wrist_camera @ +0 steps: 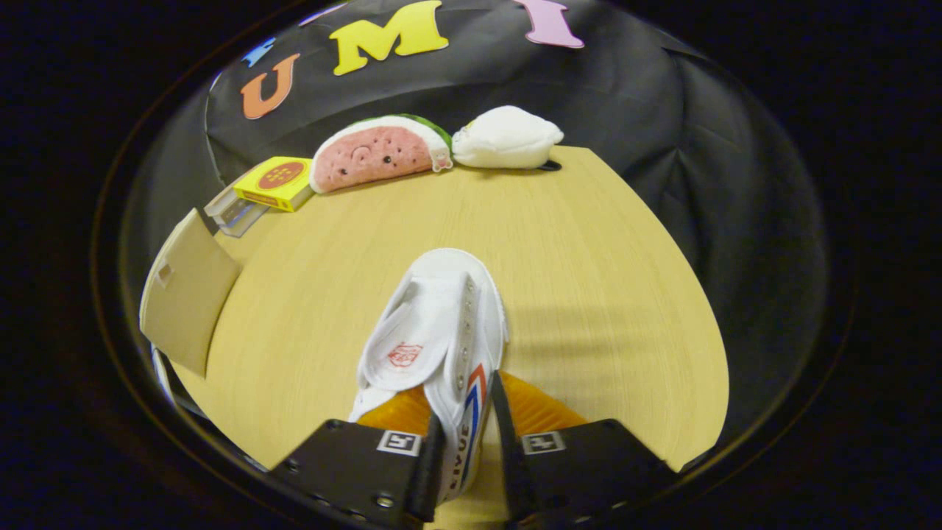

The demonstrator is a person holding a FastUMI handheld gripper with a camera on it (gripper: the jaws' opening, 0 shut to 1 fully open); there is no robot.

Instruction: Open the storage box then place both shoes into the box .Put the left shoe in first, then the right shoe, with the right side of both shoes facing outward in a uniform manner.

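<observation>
Off to the left of my fingers (467,460) stands the open storage box (188,291), while the white shoe (441,324) I have clamped by its side wall points its long axis straight ahead of them over the worktop (589,243).

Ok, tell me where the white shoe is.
In the gripper view, the white shoe sits on the wooden table, its side wall clamped between the gripper fingers, toe pointing toward the watermelon plush.

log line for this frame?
gripper: shut on shoe side wall | shoe: over table | box flap: open, left of fingers
</observation>
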